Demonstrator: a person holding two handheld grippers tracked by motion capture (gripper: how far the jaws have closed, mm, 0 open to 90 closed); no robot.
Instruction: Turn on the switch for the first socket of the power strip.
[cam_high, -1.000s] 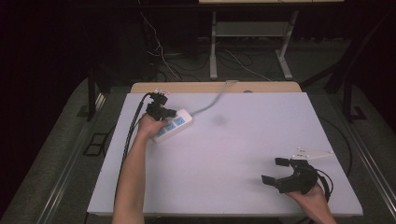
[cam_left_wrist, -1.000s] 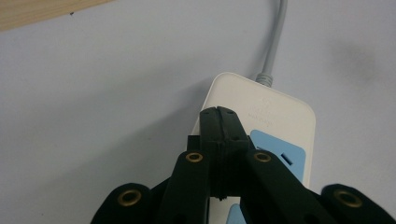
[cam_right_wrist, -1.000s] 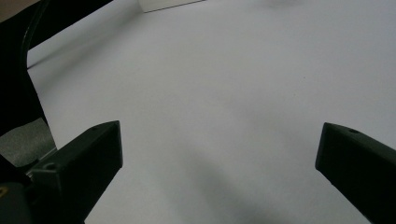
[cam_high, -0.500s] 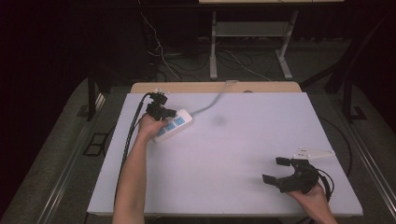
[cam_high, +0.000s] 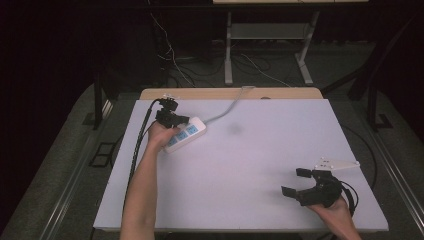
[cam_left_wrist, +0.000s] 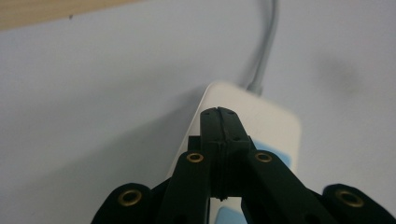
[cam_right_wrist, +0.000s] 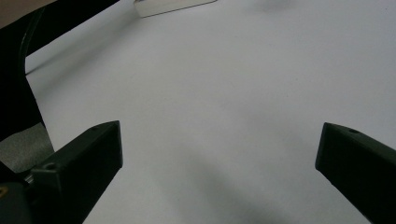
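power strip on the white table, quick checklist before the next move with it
1. White plastic power strip with blue sockets lying flat on the white table: ok.
2. Left hand-held gripper over the strip's near end, jaws pressed together: ok; whether they press a switch: cannot tell.
3. Grey cord running free toward the table's far wooden edge: ok.
4. Right hand-held gripper open and holding nothing, ready to help: ok.
5. Anything plugged into the sockets: cannot tell.

Power strip (cam_high: 186, 134) lies far-left on the table (cam_high: 250, 165); right claw (cam_high: 298, 182) near-right.
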